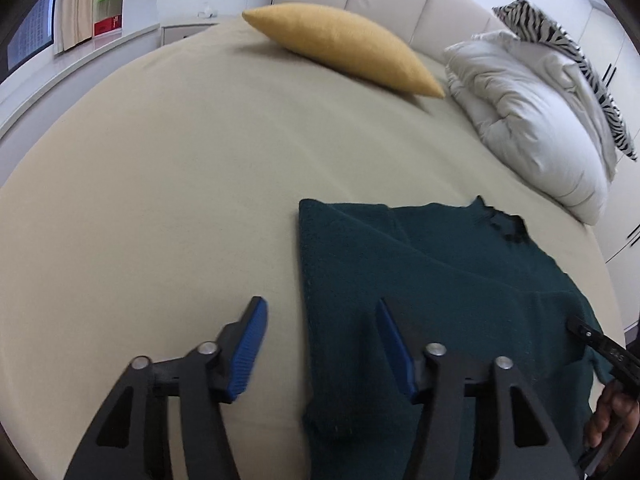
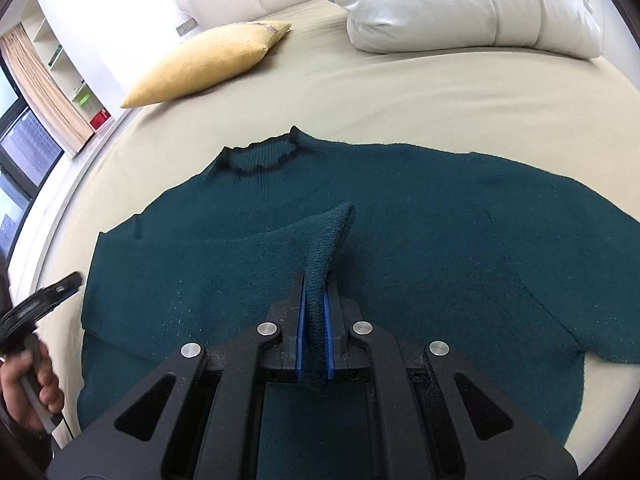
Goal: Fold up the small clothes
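A dark green knit sweater (image 2: 420, 216) lies flat on the beige bed sheet (image 2: 400, 92), collar toward the pillows. Its left sleeve is folded in over the body. My right gripper (image 2: 314, 288) is shut on the cuff of that sleeve (image 2: 320, 248) and holds it just above the chest. My left gripper (image 1: 320, 312) is open and empty, low over the sweater's left folded edge (image 1: 360, 280), one finger over the sheet and one over the knit. The left gripper also shows at the left edge of the right wrist view (image 2: 48, 296).
A yellow cushion (image 1: 344, 46) lies near the headboard. A white pillow (image 1: 532, 120) and a zebra-print cushion (image 1: 560, 40) sit at the bed's right. Beige sheet (image 1: 160, 200) stretches left of the sweater. A window and shelves stand beyond the bed's left side.
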The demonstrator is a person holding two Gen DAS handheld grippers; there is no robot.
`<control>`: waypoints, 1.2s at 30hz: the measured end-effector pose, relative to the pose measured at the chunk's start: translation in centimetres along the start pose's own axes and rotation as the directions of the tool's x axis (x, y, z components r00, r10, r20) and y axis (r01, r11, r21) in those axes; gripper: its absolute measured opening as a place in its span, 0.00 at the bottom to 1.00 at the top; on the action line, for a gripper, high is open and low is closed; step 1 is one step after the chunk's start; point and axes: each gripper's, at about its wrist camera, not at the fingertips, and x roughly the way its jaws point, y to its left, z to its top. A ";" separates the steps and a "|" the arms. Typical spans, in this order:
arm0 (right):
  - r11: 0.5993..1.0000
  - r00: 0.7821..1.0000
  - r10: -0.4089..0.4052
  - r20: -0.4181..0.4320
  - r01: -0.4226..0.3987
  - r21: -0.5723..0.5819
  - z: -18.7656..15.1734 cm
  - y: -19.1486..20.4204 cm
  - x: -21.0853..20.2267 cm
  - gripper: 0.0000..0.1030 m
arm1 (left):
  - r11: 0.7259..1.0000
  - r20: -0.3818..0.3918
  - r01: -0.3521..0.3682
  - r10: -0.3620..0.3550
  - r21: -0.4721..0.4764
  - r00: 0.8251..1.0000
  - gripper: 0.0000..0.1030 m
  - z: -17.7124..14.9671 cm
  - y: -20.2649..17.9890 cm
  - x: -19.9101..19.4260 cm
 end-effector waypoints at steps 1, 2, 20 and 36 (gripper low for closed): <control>1.000 1.000 0.002 0.002 -0.002 0.004 0.3 -0.1 0.3 0.06 | 1.000 -0.014 -0.001 0.001 -0.003 1.000 0.47 0.1 0.0 0.5; 1.000 1.000 0.005 0.006 -0.005 0.003 0.6 -0.2 0.4 0.06 | 1.000 -0.021 -0.008 0.008 0.000 1.000 0.41 0.2 -0.1 1.0; 0.996 1.000 -0.027 -0.012 0.028 0.080 -0.6 -2.1 3.5 0.06 | 0.996 0.016 -0.044 0.043 0.073 0.999 0.09 -0.7 -0.4 2.3; 0.995 1.000 0.010 0.024 -0.013 0.100 -0.1 -3.5 3.7 0.06 | 0.997 0.065 -0.055 0.052 0.054 0.997 0.11 -1.2 -0.4 2.0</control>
